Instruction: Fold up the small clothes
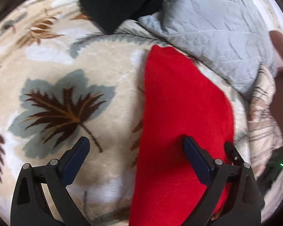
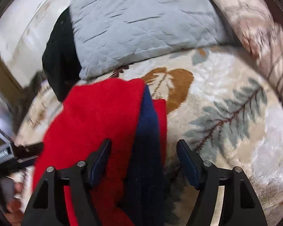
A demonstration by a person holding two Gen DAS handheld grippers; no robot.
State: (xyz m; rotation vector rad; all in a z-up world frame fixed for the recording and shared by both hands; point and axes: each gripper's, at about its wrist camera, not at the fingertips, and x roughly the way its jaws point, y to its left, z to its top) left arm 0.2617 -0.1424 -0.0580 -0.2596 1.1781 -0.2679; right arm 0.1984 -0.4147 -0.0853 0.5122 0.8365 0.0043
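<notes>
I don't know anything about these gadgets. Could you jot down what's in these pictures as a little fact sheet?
Setting: bed with a leaf-print blanket
Garment: red cloth with a navy band, lying on the blanket
Nearby: grey quilted pillow; black cloth beside it
Left hand-held gripper: open, one finger over the red cloth
Right hand-held gripper: open, straddling the navy band
Folding: not clearly begun

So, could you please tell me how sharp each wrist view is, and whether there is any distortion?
Left wrist view: mostly sharp; the red garment and leaf-print blanket are crisp, with only the right rim smeared. Right wrist view: motion-blurred, strongest at the left and top-right edges, with the red garment's outline soft. Both show fisheye bending and dark corners.
</notes>
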